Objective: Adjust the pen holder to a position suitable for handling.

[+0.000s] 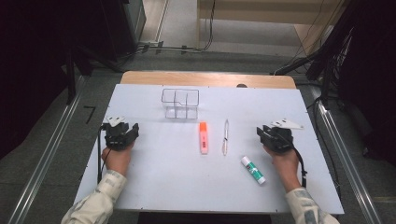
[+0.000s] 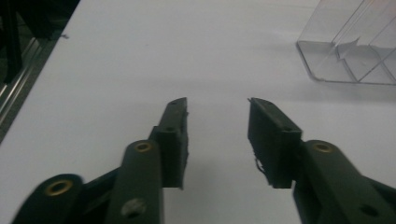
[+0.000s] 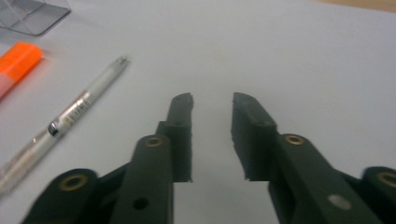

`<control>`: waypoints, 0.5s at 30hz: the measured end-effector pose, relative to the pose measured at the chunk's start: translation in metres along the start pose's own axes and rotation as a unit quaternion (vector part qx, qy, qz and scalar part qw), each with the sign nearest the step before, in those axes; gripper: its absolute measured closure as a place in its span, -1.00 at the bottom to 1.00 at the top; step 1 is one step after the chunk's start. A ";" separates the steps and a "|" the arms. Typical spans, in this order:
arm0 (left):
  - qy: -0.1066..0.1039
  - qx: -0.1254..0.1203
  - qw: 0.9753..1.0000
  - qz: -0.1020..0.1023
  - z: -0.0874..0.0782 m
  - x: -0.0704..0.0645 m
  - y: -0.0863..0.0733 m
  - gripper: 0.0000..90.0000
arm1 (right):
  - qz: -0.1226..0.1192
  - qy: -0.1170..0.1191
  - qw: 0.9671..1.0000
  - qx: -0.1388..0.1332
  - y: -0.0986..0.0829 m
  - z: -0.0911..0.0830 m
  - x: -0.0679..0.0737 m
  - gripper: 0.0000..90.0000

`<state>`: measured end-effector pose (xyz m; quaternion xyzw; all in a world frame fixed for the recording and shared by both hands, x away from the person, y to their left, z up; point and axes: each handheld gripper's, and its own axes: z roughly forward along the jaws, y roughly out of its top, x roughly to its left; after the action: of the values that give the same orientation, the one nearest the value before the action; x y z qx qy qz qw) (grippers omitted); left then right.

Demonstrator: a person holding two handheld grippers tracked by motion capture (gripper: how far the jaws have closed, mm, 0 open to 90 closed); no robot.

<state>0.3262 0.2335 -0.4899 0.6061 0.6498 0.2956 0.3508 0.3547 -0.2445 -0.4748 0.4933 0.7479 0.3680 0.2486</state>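
On the white table top point(image 1: 154, 177) lie an orange highlighter point(image 1: 203, 137), a clear pen point(image 1: 225, 136) and a white glue stick with a green label point(image 1: 252, 170). A clear plastic organiser with compartments point(image 1: 180, 103) stands behind them. My left gripper point(image 1: 122, 129) rests at the left side, open and empty, with the organiser point(image 2: 350, 46) ahead to its right. My right gripper point(image 1: 270, 134) rests at the right side, open and empty. In its view the pen point(image 3: 65, 116) and the highlighter point(image 3: 16, 65) lie to the left of the right gripper point(image 3: 212, 100).
The table's wooden far edge point(image 1: 210, 78) borders a grey floor. Metal rails point(image 1: 46, 154) run along both sides of the table, and dark equipment with cables stands at the back left and right.
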 end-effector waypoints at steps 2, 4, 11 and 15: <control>0.001 -0.001 1.000 0.009 0.009 -0.005 0.007 0.68 | -0.009 0.010 1.000 0.002 0.012 0.013 0.012 0.72; 0.002 -0.002 1.000 0.019 0.017 -0.009 0.016 0.87 | -0.021 0.016 1.000 0.003 0.025 0.025 0.025 0.83; -0.017 -0.007 0.999 0.038 0.040 -0.028 0.046 1.00 | -0.044 0.043 0.998 0.006 0.067 0.065 0.074 0.95; -0.023 -0.003 0.999 0.047 0.053 -0.042 0.058 1.00 | -0.047 0.052 0.997 0.011 0.084 0.086 0.100 0.95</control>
<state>0.4035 0.1953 -0.4697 0.6412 0.6115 0.2998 0.3537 0.4254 -0.1057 -0.4603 0.4406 0.7863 0.3725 0.2212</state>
